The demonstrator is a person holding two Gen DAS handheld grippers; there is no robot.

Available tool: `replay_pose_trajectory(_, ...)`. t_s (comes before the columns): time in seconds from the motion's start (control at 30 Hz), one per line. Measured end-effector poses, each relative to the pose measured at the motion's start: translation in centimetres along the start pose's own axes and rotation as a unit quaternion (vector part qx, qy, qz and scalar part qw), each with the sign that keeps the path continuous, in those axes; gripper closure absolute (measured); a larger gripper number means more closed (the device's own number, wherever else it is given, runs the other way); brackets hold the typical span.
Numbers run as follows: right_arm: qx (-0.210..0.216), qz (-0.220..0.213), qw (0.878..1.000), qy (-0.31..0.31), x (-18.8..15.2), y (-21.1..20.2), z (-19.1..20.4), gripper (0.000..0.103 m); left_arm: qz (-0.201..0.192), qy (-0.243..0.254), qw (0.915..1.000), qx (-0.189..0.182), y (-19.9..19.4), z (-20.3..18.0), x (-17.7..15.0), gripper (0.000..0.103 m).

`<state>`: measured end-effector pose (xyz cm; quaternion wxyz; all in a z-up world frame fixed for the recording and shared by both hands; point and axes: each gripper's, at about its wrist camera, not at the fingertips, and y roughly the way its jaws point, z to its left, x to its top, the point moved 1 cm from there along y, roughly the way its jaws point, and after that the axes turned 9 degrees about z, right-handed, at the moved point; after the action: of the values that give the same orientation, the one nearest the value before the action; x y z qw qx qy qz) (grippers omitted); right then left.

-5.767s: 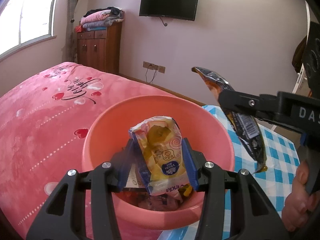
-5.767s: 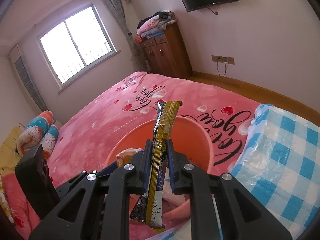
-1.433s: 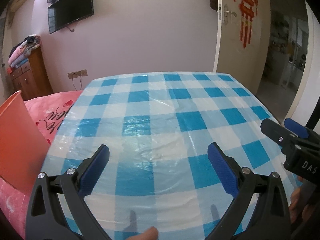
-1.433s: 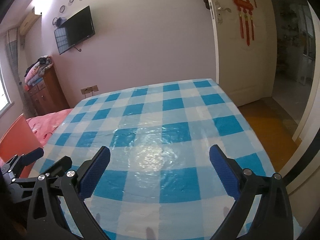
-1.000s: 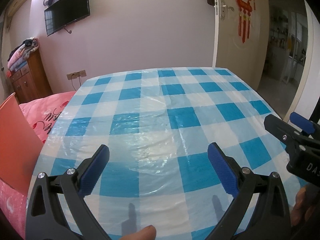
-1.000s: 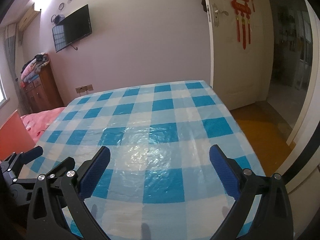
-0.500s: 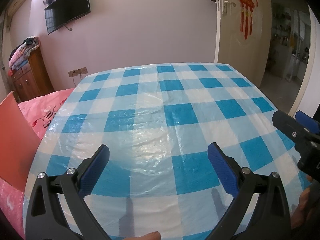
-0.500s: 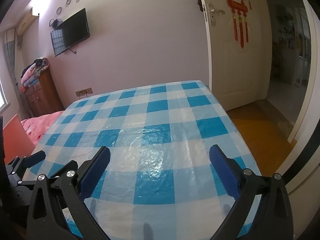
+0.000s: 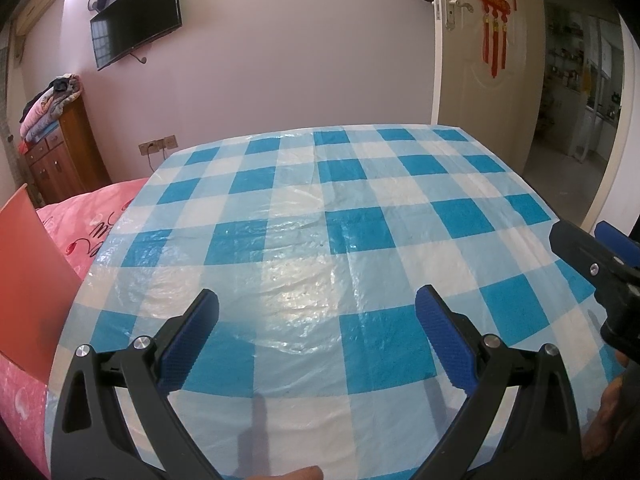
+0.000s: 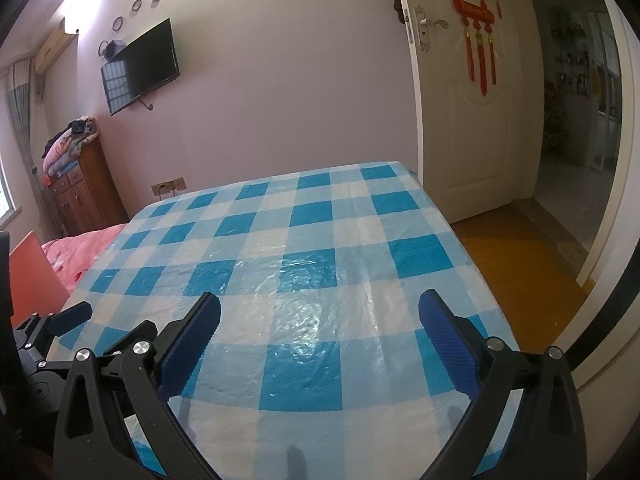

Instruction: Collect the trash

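My left gripper (image 9: 316,312) is open and empty above the near part of a table with a blue-and-white checked cloth (image 9: 320,216). My right gripper (image 10: 320,316) is open and empty over the same cloth (image 10: 304,240), to the right of the left one. The right gripper's tip shows at the right edge of the left wrist view (image 9: 592,256). The edge of the pink basin (image 9: 28,280) shows at the far left, also in the right wrist view (image 10: 30,276). No wrapper shows on the cloth.
A pink bedspread (image 9: 80,220) lies left of the table. A wooden cabinet (image 10: 84,196) with folded bedding stands at the back left, under a wall TV (image 10: 140,68). A white door (image 10: 464,112) and an open doorway are at the right.
5.8 s ago both grippers held wrappers over the pink basin; now both are open and empty, turned to the table. In the last second both views shifted only slightly.
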<state>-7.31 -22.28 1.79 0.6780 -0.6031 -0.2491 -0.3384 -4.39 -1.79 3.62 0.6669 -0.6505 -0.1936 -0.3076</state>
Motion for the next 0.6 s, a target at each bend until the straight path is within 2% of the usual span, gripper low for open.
replay_pose_trajectory(0.33, -0.001, 0.012, 1.000, -0.003, 0.1, 0.9, 0.1, 0.005, 0.007, -0.007, 1.0000, -0.001, 1.1, 0.0, 0.2, 0.004)
replay_pose_trajectory(0.47, -0.002, 0.028, 1.000, -0.003, 0.2, 1.8, 0.0, 0.005, 0.033, -0.017, 0.9993, -0.003, 2.4, 0.0, 0.6, 0.004)
replay_pose_trajectory(0.6, -0.014, 0.062, 0.998, 0.001, 0.5, 3.3, -0.2, 0.005, 0.070, -0.036, 0.9969, -0.004, 4.0, 0.4, 1.0, 0.004)
